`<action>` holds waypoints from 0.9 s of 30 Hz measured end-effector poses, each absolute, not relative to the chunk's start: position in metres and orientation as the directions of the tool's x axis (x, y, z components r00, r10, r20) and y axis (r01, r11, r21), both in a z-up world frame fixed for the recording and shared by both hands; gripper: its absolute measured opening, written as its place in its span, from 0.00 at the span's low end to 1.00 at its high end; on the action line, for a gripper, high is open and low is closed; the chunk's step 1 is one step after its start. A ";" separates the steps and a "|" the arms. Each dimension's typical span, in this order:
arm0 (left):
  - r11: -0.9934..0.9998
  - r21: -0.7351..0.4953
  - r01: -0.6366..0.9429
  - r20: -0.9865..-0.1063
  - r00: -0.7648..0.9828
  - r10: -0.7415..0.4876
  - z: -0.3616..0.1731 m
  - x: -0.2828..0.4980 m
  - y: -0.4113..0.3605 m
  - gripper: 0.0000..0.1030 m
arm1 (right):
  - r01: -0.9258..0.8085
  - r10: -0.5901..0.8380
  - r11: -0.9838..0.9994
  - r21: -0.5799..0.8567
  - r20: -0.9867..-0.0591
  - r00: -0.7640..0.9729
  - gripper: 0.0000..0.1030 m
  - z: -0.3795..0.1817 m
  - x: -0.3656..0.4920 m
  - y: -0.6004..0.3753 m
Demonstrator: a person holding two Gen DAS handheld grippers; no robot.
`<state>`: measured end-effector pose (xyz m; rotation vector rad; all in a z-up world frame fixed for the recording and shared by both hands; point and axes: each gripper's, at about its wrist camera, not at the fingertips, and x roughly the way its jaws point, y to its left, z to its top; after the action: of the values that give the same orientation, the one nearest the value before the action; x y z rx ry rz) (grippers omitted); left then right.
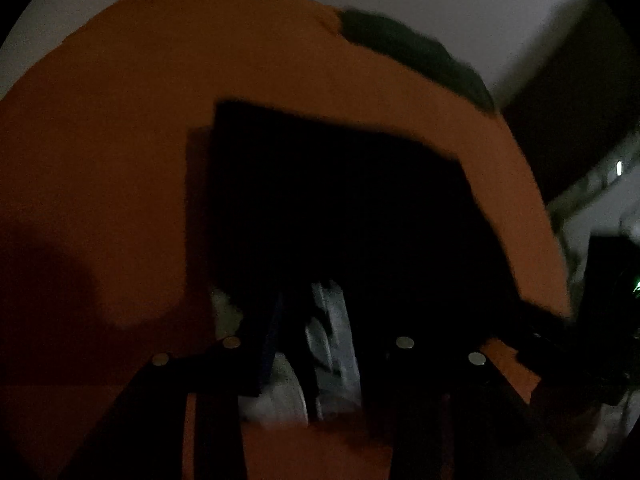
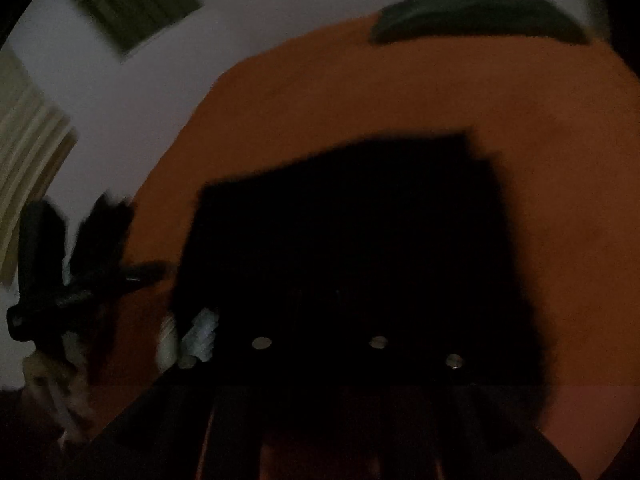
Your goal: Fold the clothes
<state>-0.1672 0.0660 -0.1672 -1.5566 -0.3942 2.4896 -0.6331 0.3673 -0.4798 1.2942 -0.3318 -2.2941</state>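
Left gripper (image 1: pixel 320 316) stands partly open over a pale, patterned fabric edge (image 1: pixel 332 320), while the right gripper (image 2: pixel 320 320) is lost in darkness, its state indeterminable, both above a black folded garment (image 2: pixel 348 220) lying on the orange surface (image 2: pixel 360 92), with a dark green garment (image 2: pixel 480 14) at the far edge.

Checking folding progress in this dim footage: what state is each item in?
Black garment: folded flat on orange cover.
Green garment: heaped at cover's far edge.
Left gripper: fingers apart, nothing between.
Right gripper: too dark to tell.
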 end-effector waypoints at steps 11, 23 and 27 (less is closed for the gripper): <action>-0.978 -0.185 -0.099 -0.897 -0.390 0.209 -0.195 -0.139 0.067 0.37 | 0.297 -0.447 -0.892 0.340 -0.761 -0.471 0.00 -0.526 -0.598 0.314; -0.975 -0.192 -0.113 -0.908 -0.355 0.220 -0.201 -0.148 0.046 0.37 | -0.005 -0.224 -0.963 0.270 -0.809 -0.543 0.00 -0.537 -0.590 0.447; -0.969 -0.198 -0.150 -0.907 -0.347 0.239 -0.199 -0.149 0.052 0.37 | 0.151 -0.371 -0.927 0.344 -0.771 -0.518 0.00 -0.523 -0.587 0.408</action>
<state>-0.1486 0.0521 -0.1993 -1.6348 -0.1163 2.3975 -0.5865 0.4085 -0.5233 1.3412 -0.3374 -2.4784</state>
